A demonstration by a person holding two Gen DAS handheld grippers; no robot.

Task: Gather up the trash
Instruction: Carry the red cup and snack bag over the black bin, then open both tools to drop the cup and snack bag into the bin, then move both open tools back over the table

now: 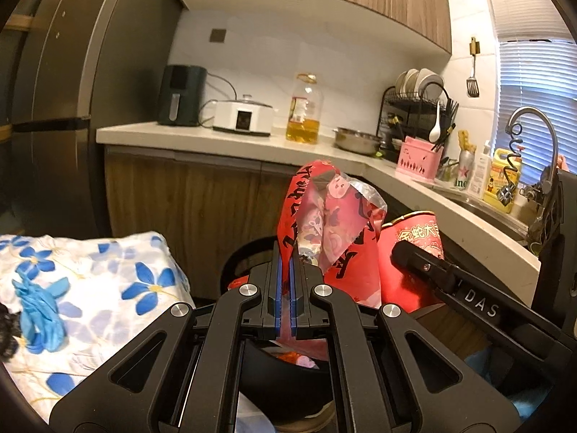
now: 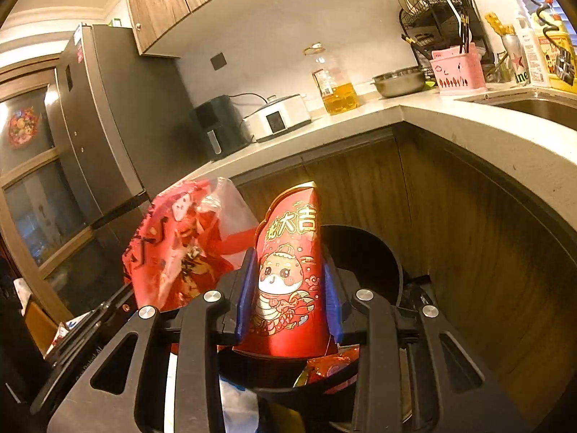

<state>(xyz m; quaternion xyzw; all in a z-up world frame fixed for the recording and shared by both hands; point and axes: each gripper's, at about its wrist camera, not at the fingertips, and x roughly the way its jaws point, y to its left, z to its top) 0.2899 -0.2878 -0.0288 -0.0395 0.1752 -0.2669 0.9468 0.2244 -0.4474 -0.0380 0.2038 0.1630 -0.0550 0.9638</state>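
Observation:
My left gripper (image 1: 287,258) is shut on a red and clear plastic bag (image 1: 324,223) printed with black characters, held up above a black bin (image 1: 288,379). The bag also shows at the left of the right wrist view (image 2: 180,249). My right gripper (image 2: 288,274) is shut on a red paper carton (image 2: 288,274) with a cartoon snake and gold characters, held upright over the same bin (image 2: 364,249). The carton also shows in the left wrist view (image 1: 414,252), with the right gripper's arm across it. Red wrappers (image 2: 331,364) lie inside the bin.
A floral cloth (image 1: 90,288) with a blue glove (image 1: 39,310) lies at left. The L-shaped counter (image 1: 252,144) holds an air fryer (image 1: 182,95), a cooker (image 1: 243,115), an oil bottle (image 1: 304,112), a steel bowl (image 1: 357,140), a dish rack (image 1: 418,108) and a sink (image 1: 479,205). A fridge (image 2: 108,137) stands at left.

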